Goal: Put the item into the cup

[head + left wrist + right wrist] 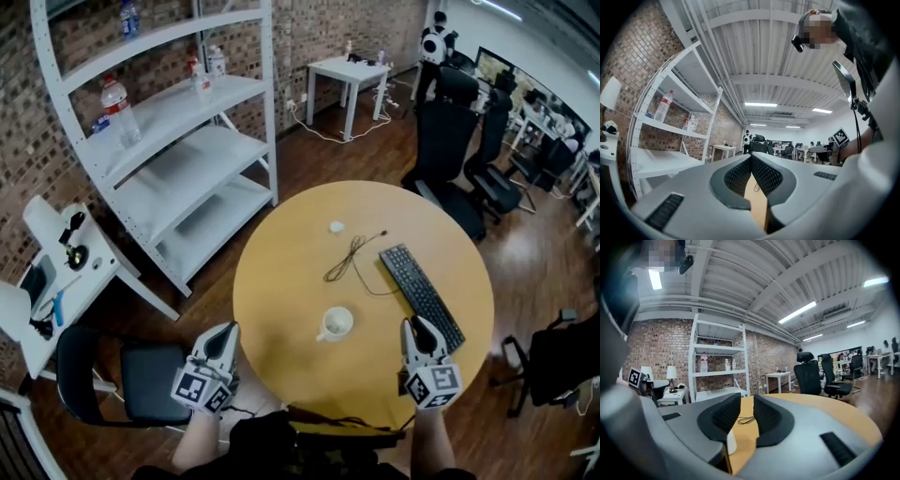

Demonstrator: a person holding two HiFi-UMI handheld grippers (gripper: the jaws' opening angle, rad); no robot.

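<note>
A white cup [335,323] stands on the round wooden table [281,281], near its front edge. The small white item [337,227] lies farther back, past the table's middle. My left gripper [229,329] hovers at the table's front left edge, left of the cup, and in the left gripper view [751,159] its pads meet at the tips with nothing between them. My right gripper [419,323] is right of the cup, beside the keyboard's near end. Its jaws [746,397] stand apart and empty, with the cup [731,441] showing low between them.
A black keyboard [421,294] lies on the table's right side, with a black cable [352,255] beside it. A white shelf unit [169,141] with bottles stands at the back left. Office chairs [450,141] are at the back right and a black chair [112,375] at the front left.
</note>
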